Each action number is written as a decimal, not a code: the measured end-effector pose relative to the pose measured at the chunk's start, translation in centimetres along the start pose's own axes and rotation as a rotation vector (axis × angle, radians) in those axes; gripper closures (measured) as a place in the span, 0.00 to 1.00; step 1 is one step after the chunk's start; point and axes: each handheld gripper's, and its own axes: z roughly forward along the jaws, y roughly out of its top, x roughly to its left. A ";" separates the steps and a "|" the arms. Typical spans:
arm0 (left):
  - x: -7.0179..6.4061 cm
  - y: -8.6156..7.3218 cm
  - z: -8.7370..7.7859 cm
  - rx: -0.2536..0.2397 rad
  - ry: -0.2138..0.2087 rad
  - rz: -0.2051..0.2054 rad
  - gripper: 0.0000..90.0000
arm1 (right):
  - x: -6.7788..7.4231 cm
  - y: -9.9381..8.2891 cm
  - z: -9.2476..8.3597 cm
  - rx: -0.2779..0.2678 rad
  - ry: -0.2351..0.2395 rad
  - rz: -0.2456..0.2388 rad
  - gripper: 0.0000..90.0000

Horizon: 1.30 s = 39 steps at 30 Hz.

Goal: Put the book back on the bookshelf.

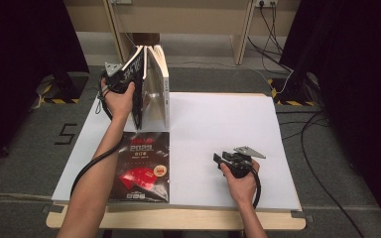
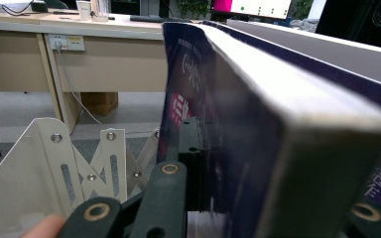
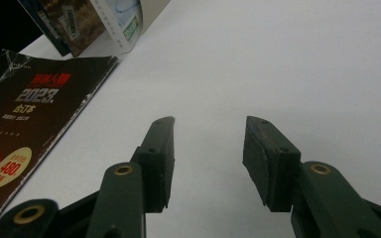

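A dark-covered book (image 1: 135, 84) stands upright at the far left of the white table (image 1: 218, 124), clenched in the left gripper (image 1: 121, 77), a white book (image 1: 159, 87) just beside it. Nearer lies a black magazine (image 1: 143, 166). The right gripper (image 3: 208, 158) rests near right, jaws apart, grasping nothing. Cables (image 1: 278, 44) trail across the grey floor beyond.

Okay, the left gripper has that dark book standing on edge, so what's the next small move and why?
Probably bring the right gripper up to steady the standing books. The left gripper is clamped on the dark book, upright beside a white book, while the right one rests open on the table, holding nothing.
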 end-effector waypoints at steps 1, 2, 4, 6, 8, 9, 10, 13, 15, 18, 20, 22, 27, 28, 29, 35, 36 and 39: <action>0.0 0.0 0.0 0.001 0.002 -0.004 0.91 | 0.0 0.0 0.0 -0.001 0.000 0.000 0.62; -0.1 0.1 0.0 0.005 -0.003 -0.008 0.91 | 0.0 0.0 0.0 -0.001 -0.001 0.002 0.62; -0.1 0.2 0.0 0.014 -0.023 -0.021 0.89 | 0.1 0.0 0.0 0.002 0.002 0.003 0.62; -0.1 0.2 -0.2 0.013 -0.057 -0.035 0.86 | 0.1 0.0 0.0 -0.001 0.000 -0.006 0.62; -0.1 0.3 -0.4 0.007 -0.088 -0.045 0.82 | 0.1 0.0 0.0 0.001 0.000 -0.003 0.62; -0.1 0.4 -0.5 0.005 -0.097 -0.043 0.80 | 0.1 0.0 0.0 0.004 0.000 -0.003 0.62; -0.1 0.5 -0.6 0.005 -0.105 -0.048 0.77 | 0.1 -0.1 0.0 0.005 0.000 -0.005 0.62; -0.1 0.7 -0.9 -0.004 -0.131 -0.064 0.71 | 0.2 -0.1 0.0 0.004 0.000 -0.011 0.62; -0.2 0.9 -1.2 -0.016 -0.142 -0.059 0.67 | 0.3 0.0 0.0 0.000 0.001 -0.009 0.62; -0.4 1.2 -1.9 -0.034 -0.153 -0.054 0.59 | 0.3 -0.1 0.0 0.003 0.000 -0.006 0.62; -0.6 1.2 -2.4 -0.047 -0.157 -0.055 0.54 | 0.4 -0.1 0.1 0.006 0.002 -0.001 0.62; -0.6 1.3 -2.9 -0.063 -0.154 -0.051 0.50 | 0.4 -0.1 0.1 0.008 0.003 -0.003 0.62; -0.4 1.0 -4.2 -0.089 -0.158 -0.063 0.47 | 0.5 -0.1 -0.1 0.003 0.002 0.001 0.62; -0.4 0.9 -4.5 -0.092 -0.163 -0.065 0.47 | 0.4 -0.1 -0.1 0.005 0.001 0.001 0.62; -0.4 0.9 -4.8 -0.094 -0.166 -0.067 0.46 | 0.4 -0.1 -0.1 0.005 0.001 0.002 0.62; -0.7 0.2 -6.9 -0.097 -0.190 -0.073 0.45 | 0.3 -0.2 0.0 0.009 0.000 -0.001 0.62; -0.8 0.1 -7.1 -0.090 -0.193 -0.070 0.45 | 0.2 -0.2 0.1 0.009 -0.004 -0.004 0.62; -1.0 -0.4 -7.5 -0.079 -0.201 -0.057 0.44 | 0.4 -0.2 0.1 0.012 0.001 -0.001 0.62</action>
